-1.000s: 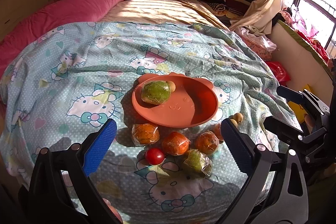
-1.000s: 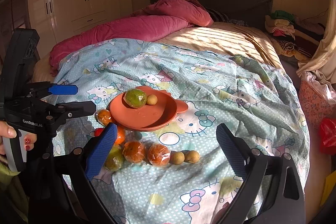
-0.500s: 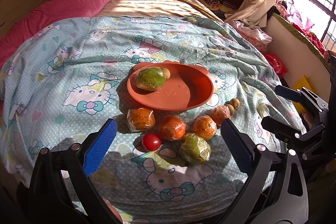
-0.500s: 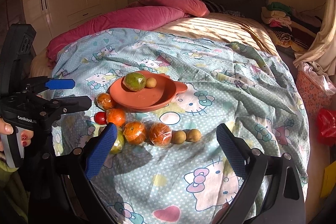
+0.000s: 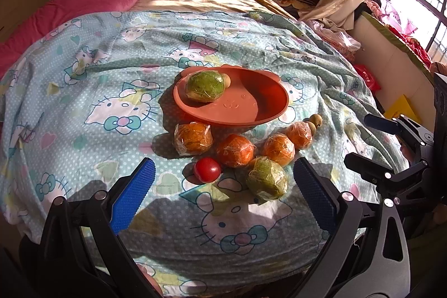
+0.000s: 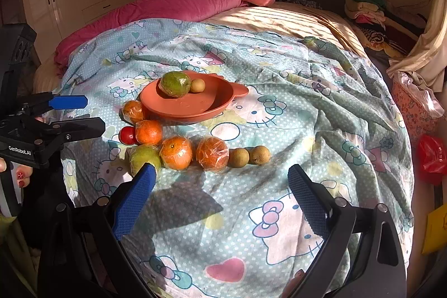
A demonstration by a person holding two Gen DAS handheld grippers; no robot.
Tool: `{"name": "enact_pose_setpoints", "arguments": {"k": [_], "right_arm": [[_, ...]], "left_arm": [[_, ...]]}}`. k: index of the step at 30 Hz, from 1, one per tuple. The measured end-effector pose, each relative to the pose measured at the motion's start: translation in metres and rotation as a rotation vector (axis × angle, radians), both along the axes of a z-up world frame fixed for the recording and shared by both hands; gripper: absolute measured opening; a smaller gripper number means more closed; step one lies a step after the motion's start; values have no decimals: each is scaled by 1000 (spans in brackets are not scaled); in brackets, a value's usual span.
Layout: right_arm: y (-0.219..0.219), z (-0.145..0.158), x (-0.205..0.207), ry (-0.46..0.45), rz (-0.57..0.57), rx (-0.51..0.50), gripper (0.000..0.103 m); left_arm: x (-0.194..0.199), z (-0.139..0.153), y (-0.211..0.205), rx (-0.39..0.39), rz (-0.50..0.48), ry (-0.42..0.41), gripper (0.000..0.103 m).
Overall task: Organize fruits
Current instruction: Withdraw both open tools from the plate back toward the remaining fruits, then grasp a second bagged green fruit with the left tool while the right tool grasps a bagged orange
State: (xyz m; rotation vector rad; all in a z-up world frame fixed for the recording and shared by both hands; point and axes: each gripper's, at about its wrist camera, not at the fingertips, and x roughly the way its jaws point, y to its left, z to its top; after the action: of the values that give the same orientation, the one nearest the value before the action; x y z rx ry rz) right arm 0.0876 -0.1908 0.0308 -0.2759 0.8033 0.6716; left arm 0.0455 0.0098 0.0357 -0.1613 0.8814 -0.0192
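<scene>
Left gripper (image 5: 222, 192) was seen with jaws spread wide and nothing between them, held above the near edge of the bedspread (image 5: 111, 69); right gripper (image 6: 220, 196) was likewise wide apart and empty. Lower parts of both grippers were cut off by the frame edges.

Orange plate (image 5: 245, 105) was recorded on the bedspread, carrying a wrapped green fruit (image 5: 205, 85) and one small brown fruit (image 6: 197, 85); the latter was largely hidden behind the green fruit in the left wrist view and fully visible only from the right wrist. Two more brown fruits (image 6: 248, 156) were seen clearly from the right wrist, but only partly from the left, behind a wrapped orange (image 5: 299, 134).

Remaining loose fruit lay just in front of the plate: further wrapped oranges (image 5: 236, 150), a red tomato (image 5: 207, 170) and a second wrapped green fruit (image 5: 266, 181). This cluster lay just beyond the left gripper's fingertips; from the right wrist, the green fruit was partly covered by the left-hand blue pad (image 6: 134, 203).
</scene>
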Motion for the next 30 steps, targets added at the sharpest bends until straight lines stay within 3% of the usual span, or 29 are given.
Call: {"name": "enact_pose_setpoints", "arguments": {"k": [16,19,21,26,30], "right_arm": [[3,-21,9,84,-19,15,92],[6,-27,12,111,-12,13,73],[9,-30,12,120,-1,11,70],[15,-38,16,139,7,18,49],[19,-46,23,156,6,18,41]], "left_arm": [[-3,-28,-17,-13,-72,59,93],[-2,-34,-22,-21,-89,69,93],[-2,-38,-27,-26,-103,75,93],[0,-42,-33,-38,-128,76,81],[3,-44,-35,-53,-141,75,69]]}}
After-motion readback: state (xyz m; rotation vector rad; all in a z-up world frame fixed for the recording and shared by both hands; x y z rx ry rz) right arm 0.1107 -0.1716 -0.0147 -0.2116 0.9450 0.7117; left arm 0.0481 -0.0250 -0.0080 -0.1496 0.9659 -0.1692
